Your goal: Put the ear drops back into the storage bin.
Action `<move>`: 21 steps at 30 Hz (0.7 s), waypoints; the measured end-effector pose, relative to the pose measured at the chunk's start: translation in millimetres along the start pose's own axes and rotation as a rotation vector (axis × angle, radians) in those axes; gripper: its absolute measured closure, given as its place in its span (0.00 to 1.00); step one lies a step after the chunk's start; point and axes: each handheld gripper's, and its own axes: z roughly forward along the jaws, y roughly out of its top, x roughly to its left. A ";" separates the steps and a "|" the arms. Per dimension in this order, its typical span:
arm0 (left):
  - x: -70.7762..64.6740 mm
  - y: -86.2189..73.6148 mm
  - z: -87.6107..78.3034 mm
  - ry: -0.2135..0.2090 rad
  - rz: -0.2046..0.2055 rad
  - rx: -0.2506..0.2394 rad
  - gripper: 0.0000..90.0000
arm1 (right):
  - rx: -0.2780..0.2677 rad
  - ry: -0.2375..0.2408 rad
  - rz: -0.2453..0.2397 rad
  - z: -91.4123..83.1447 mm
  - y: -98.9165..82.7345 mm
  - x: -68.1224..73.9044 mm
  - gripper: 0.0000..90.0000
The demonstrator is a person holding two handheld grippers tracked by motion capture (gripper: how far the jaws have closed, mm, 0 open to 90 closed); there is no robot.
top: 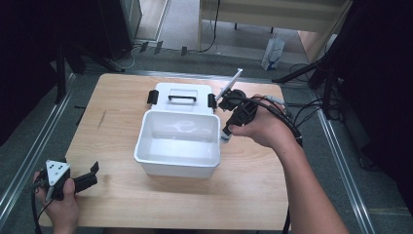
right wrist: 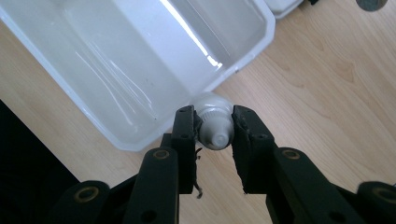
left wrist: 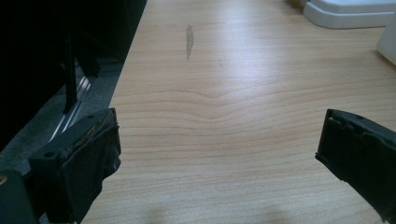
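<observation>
My left gripper [top: 90, 174] rests low on the table [top: 117, 97], well to the near-left of the bin [top: 178, 165]; its jaws stand wide apart over bare wood, released, nothing between them. The white bin sits mid-table, its lid [top: 180, 90] lying flat just behind it. Just right of the bin, my right gripper [right wrist: 213, 133] is clenched on a small white capped tube [right wrist: 215, 130], cap toward the camera, held beside the bin's right rim.
</observation>
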 end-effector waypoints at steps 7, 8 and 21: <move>-0.2 0.0 -0.2 -0.001 0.002 0.001 0.00 | -0.006 0.002 -0.039 1.8 14.2 11.2 0.80; -0.1 0.1 -0.3 -0.001 0.004 0.001 0.00 | -0.008 0.004 -0.047 3.1 16.0 12.5 0.80; -0.2 0.0 -0.1 -0.001 0.002 0.000 0.00 | 0.002 0.017 -0.103 26.3 21.4 19.6 0.80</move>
